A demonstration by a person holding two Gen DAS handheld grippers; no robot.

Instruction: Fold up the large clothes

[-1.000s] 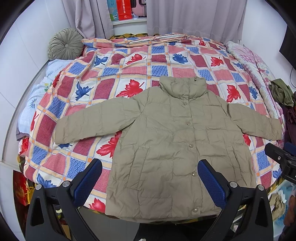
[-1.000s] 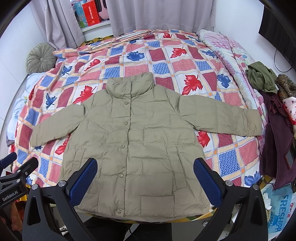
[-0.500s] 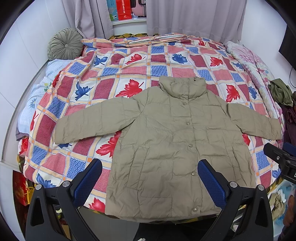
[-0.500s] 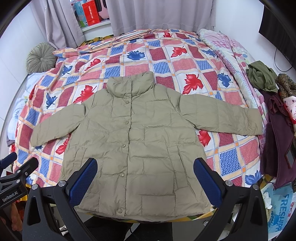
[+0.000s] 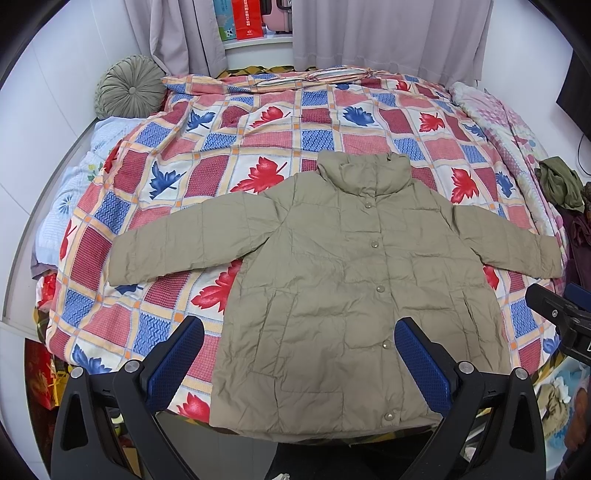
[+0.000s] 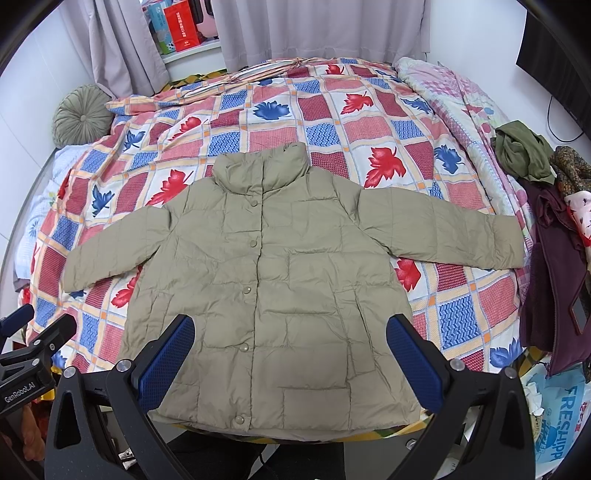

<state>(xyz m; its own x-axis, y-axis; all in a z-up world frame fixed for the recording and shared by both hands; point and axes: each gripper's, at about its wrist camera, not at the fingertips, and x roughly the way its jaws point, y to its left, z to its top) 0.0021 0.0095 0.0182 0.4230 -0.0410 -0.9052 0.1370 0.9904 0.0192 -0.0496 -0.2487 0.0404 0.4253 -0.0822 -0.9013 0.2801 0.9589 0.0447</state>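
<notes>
A khaki padded jacket (image 5: pixel 343 280) lies flat and buttoned on the bed, front up, collar away from me, both sleeves spread out to the sides. It also shows in the right wrist view (image 6: pixel 273 288). My left gripper (image 5: pixel 299 362) is open and empty, held above the jacket's hem near the bed's front edge. My right gripper (image 6: pixel 290 360) is open and empty too, above the hem. Each gripper shows at the edge of the other's view: the right one (image 5: pixel 561 321), the left one (image 6: pixel 29 347).
The bed has a quilt (image 5: pixel 229 147) with red and blue leaves. A round green cushion (image 5: pixel 127 86) lies at the far left. A heap of clothes (image 6: pixel 546 206) lies along the right edge. A plastic bag (image 6: pixel 557 410) sits on the floor at right. Curtains (image 5: pixel 388 33) hang behind.
</notes>
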